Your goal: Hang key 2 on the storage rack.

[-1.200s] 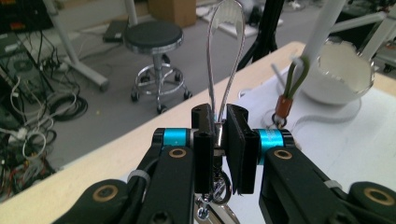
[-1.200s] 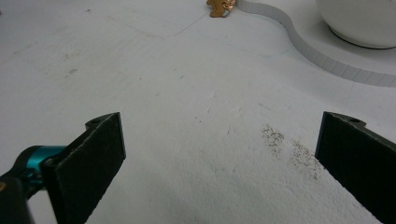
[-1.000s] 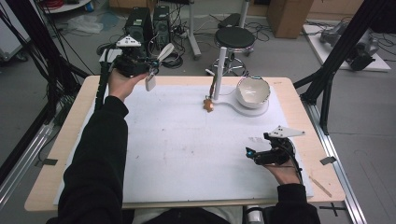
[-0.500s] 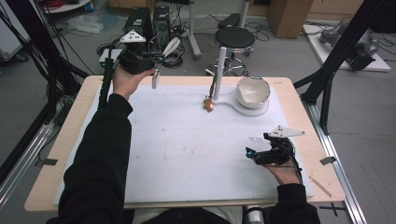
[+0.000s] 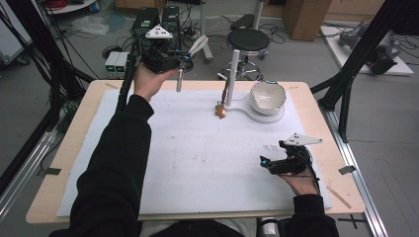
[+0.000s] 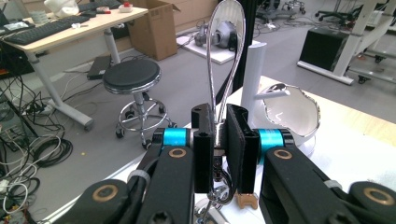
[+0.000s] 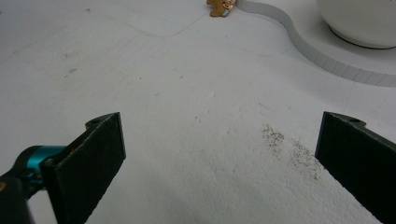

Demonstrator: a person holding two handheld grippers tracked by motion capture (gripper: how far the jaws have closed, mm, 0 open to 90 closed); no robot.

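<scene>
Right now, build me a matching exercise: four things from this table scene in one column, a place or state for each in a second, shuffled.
Column one:
1. spoon
2. white bowl
3. right gripper
4. small brown figure

Column two:
a. jaws wide apart, low over the white mat
b. clamped between the jaws of the left gripper, lifted beyond the table's far left edge
c. standing on the white stand's round base at the far right
d. on the mat at the foot of the white post

Pairs: 1-b, 2-c, 3-a, 4-d
</scene>
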